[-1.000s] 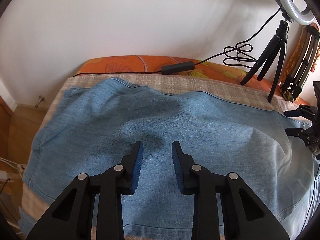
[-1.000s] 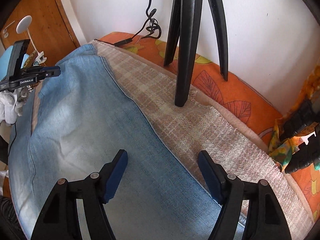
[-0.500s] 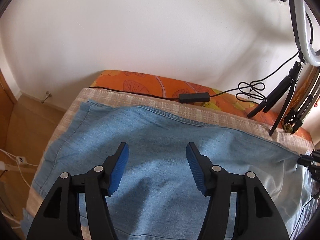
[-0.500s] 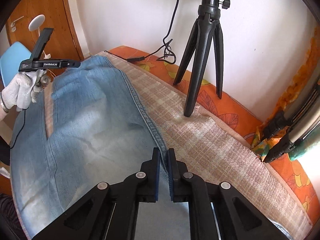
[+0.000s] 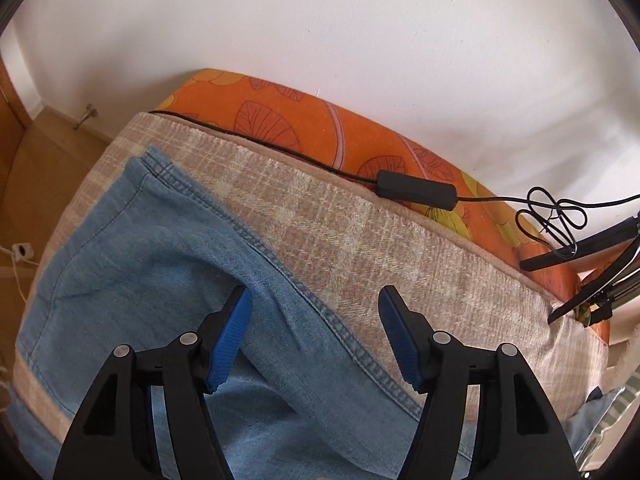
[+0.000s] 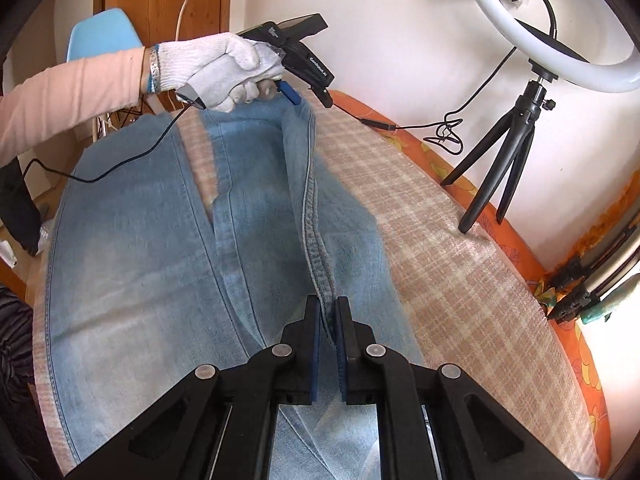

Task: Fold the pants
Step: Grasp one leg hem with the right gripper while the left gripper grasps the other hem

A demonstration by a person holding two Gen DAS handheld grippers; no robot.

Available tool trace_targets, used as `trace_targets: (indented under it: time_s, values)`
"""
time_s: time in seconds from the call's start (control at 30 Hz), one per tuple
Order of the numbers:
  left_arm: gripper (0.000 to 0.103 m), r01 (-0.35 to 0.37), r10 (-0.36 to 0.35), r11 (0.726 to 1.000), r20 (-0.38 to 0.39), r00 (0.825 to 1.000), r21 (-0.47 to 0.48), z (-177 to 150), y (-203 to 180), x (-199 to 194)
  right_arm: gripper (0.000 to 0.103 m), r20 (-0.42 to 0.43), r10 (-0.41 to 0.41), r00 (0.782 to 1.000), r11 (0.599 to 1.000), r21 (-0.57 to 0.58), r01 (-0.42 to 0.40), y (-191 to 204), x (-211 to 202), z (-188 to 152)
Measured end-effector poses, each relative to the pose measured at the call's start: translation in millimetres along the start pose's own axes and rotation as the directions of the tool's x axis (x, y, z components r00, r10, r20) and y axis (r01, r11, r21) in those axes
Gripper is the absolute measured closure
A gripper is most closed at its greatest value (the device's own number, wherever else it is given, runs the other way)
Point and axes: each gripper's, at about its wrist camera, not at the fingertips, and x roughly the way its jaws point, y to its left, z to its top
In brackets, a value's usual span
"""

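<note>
Now, on the left, the left claw (image 5: pixel 314 338) hangs released, blue pads wide apart over the seamed edge of the light blue denim pants (image 6: pixel 160 248), gripping nothing. The pants lie spread on the beige plaid blanket (image 5: pixel 360 240) over the orange leaf-print bed (image 5: pixel 304 120). Moving right, the right claw (image 6: pixel 328 344) is clenched on the raised outer seam, so one hand carries the whole leg; my worry is that the far end sags, drags and folds crooked, or the thick seam slips out of the pads. Further right, the black tripod (image 6: pixel 496 176) of the white ring light (image 6: pixel 532 20) stands near; a swung leg could snag its cable. No containers are in sight, so nothing to report there.
</note>
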Motion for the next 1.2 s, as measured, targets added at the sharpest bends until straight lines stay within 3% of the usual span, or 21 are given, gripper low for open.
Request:
trace_targets:
  time_s: [0.1,0.23,0.3,0.33,0.37,0.47,0.6,0.83,0.93,1.07,1.2]
  values:
    - [0.038,-0.029,0.029,0.999,-0.013,1.0,-0.022,-1,3,9,0.098,0.001,0.008,1.0,1.0,0.003,-0.008,1,4,-2]
    - [0.04,-0.017,0.018,1.0,0.032,0.999,-0.026,-9,3,12,0.098,0.003,-0.001,1.0,1.0,-0.002,0.001,1,8,-3]
    - [0.06,-0.05,0.051,0.999,0.066,0.997,-0.017,-14,4,13,0.098,-0.001,-0.007,1.0,1.0,-0.003,0.007,1,9,-3]
    - [0.079,-0.076,0.076,0.997,0.091,0.993,-0.005,-17,5,12,0.098,-0.001,-0.008,1.0,1.0,-0.005,0.008,0,9,-3]
    - [0.09,-0.075,0.075,0.997,0.106,0.992,-0.004,-19,8,11,0.098,-0.001,-0.011,1.0,1.0,-0.004,0.011,0,8,-3]
    - [0.099,-0.004,0.014,0.998,0.134,0.991,-0.069,-19,25,8,0.098,-0.004,-0.021,1.0,1.0,0.008,0.021,-4,10,-1]
    - [0.1,0.026,-0.011,0.997,0.2,0.98,-0.074,-17,31,-11,0.098,-0.004,-0.072,0.997,0.997,0.037,0.072,-18,9,6]
    - [0.101,0.131,-0.088,0.986,0.332,0.939,-0.108,-20,53,-84,0.099,0.044,-0.122,0.992,0.99,0.069,0.119,-30,-26,28]
    - [0.101,0.118,-0.083,0.99,0.368,0.926,-0.073,-31,60,-116,0.099,0.05,-0.12,0.992,0.992,0.04,0.118,-17,-45,35]
    - [0.101,0.16,-0.116,0.984,0.387,0.915,-0.083,-52,82,-152,0.103,0.066,-0.092,0.994,0.996,0.01,0.091,10,-75,42]
    - [0.101,0.158,-0.119,0.985,0.384,0.916,-0.071,-91,98,-171,0.103,0.048,-0.065,0.997,0.997,-0.035,0.067,48,-86,38]
